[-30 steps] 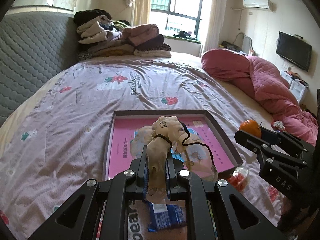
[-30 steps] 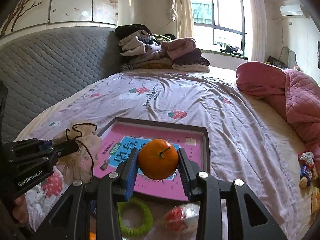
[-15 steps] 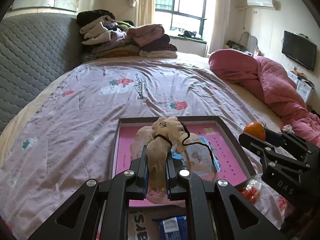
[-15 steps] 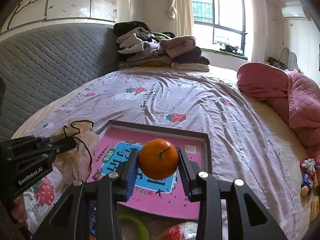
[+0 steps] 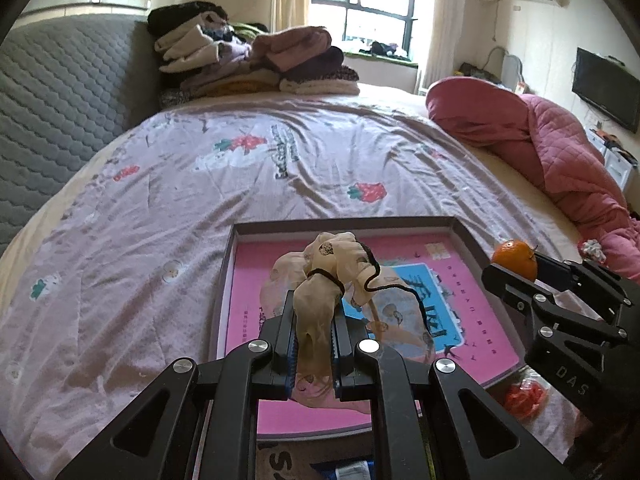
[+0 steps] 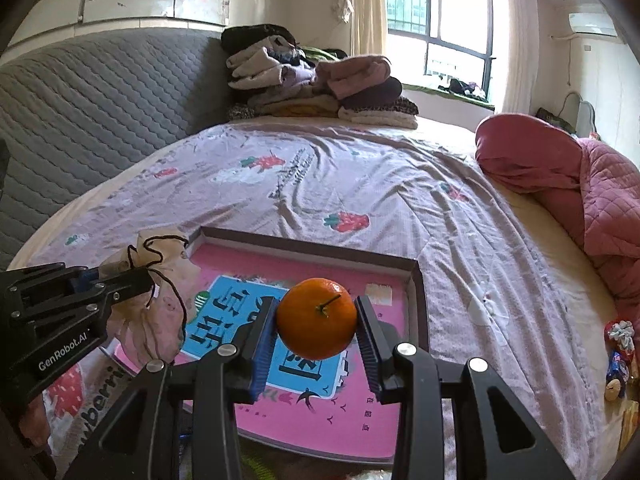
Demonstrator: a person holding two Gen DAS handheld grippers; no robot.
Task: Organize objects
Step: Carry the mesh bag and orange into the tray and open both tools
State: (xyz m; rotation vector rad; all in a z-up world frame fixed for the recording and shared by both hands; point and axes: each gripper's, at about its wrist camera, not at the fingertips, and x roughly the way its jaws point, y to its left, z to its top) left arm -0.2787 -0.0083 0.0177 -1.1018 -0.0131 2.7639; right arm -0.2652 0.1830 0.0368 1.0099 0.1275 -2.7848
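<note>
Presently, at far left, a grey quilted headboard point(image 5: 60, 92) borders the bed, which is covered by a lilac sheet point(image 5: 160, 208) printed with strawberries. Folded clothes point(image 5: 248, 64) are stacked at the head of the bed, in front of the window.

Next along, the left gripper point(image 5: 314, 344) has its jaws pressed together on a beige fabric pouch point(image 5: 332, 276) with a black drawstring. The pouch is held off the bedding, bunched above the fingers and hanging over the left portion of a shallow box lid point(image 5: 344, 222). This lid has a dark rim and a pink printed floor with a blue panel, and lies flat on the sheet.

Further right, the right gripper point(image 6: 316, 326) is clamped on an orange point(image 6: 317, 318), one blue-ribbed pad at each side, stem facing the camera. The fruit is held above the lid's right half, clear of its floor.

Beyond, a pink quilted duvet point(image 6: 592, 208) is heaped at the right edge of the bed. Small wrapped items point(image 6: 618, 352) lie just below it; their nature cannot be determined.
</note>
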